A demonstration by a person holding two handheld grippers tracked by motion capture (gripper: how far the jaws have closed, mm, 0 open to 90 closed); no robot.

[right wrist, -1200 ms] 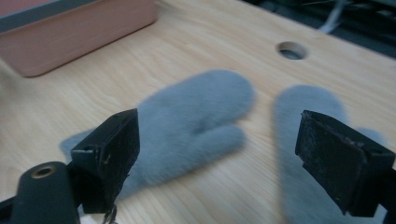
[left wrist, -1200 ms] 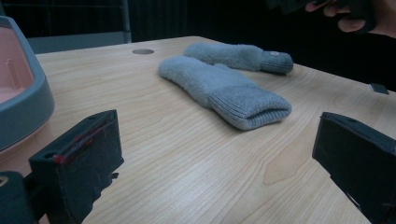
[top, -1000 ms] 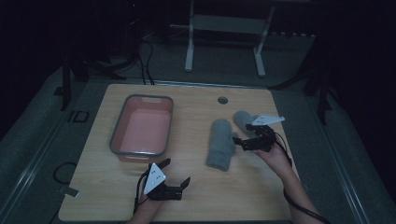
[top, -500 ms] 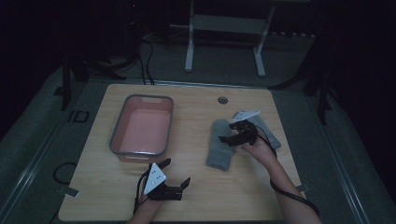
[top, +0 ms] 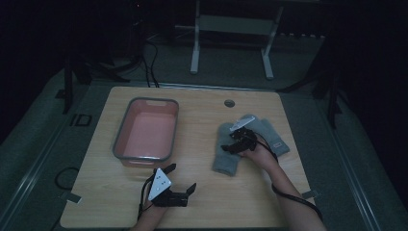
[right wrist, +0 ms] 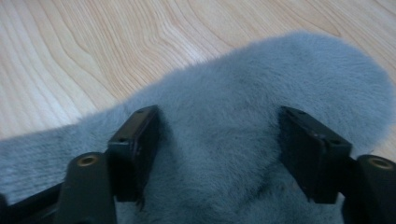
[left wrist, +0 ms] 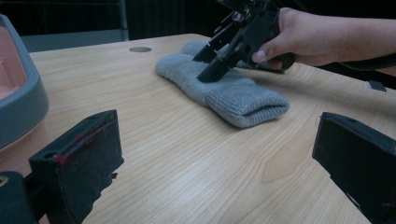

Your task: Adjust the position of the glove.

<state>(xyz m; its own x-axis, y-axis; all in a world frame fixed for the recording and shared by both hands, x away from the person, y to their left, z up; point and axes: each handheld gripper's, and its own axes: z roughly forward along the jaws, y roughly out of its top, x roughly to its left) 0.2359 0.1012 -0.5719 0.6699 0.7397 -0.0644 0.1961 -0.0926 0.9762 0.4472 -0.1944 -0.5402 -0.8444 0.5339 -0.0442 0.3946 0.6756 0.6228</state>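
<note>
1. Left gripper (top: 180, 185) sits at the near edge of the wooden table (top: 202, 202), jaws spread wide and bare, nothing between them. Its hand enters from the bottom of the high view; pose and place match the earlier frames.
2. Right forearm runs up from the near right corner, wrist bent inward toward the table's middle, hand wrapped round the gripper body.
3. Right gripper (top: 235, 146) is tipped down onto the grey mitten (top: 226, 154). In the right gripper view both pads press into the fuzzy fabric with a hump of it between them; jaws partly parted, and they have just been closing. Not yet clamped tight as far as the frames show.
4. Grey mitten lies on the right half of the table, cuff toward the near side. A second grey mitten (top: 274, 137) lies just beside it, to the right, partly under the hand.
5. Change: a second ago the right gripper hung over the second mitten's far end; it has since come left and down onto the first.
6. Pink tray (top: 122, 139) with grey rim stands left of centre, well apart from the mittens.
</note>
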